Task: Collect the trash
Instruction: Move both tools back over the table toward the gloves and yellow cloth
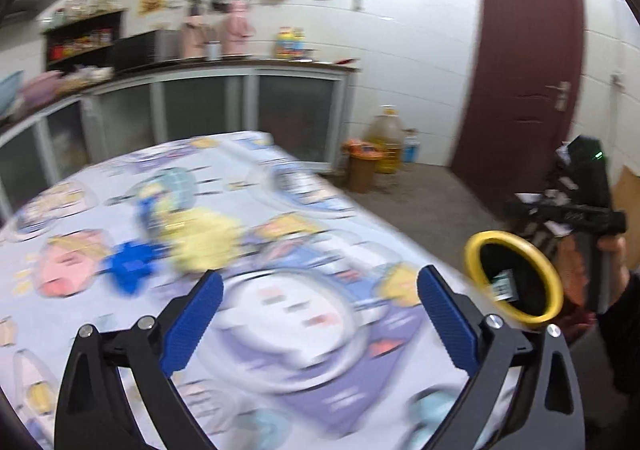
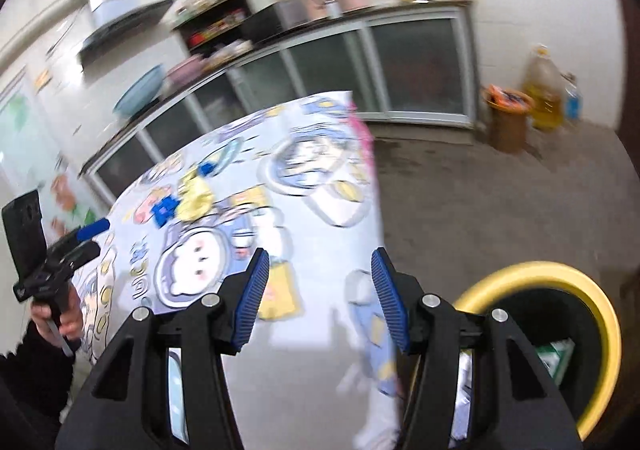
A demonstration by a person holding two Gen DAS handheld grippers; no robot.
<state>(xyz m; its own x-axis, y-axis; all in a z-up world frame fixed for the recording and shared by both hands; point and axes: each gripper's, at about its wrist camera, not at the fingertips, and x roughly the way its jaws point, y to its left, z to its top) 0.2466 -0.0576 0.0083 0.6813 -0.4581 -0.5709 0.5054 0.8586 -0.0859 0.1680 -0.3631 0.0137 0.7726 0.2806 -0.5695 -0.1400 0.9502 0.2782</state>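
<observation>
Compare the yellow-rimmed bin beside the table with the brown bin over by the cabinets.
The yellow-rimmed bin stands close by, at the table's edge; the brown bin stands far off on the floor near the cabinets. The near one has a yellow ring around a black inside; the far one has a brown body with an orange top. A little paper shows inside the near one; what the far one holds is too blurred to tell. Both are round and open-topped.

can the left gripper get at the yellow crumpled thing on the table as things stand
Probably yes. The left gripper has its jaws wide and empty, and the yellow crumpled thing lies ahead on the table, with only bare cloth between. A blue piece lies against its side.
</observation>
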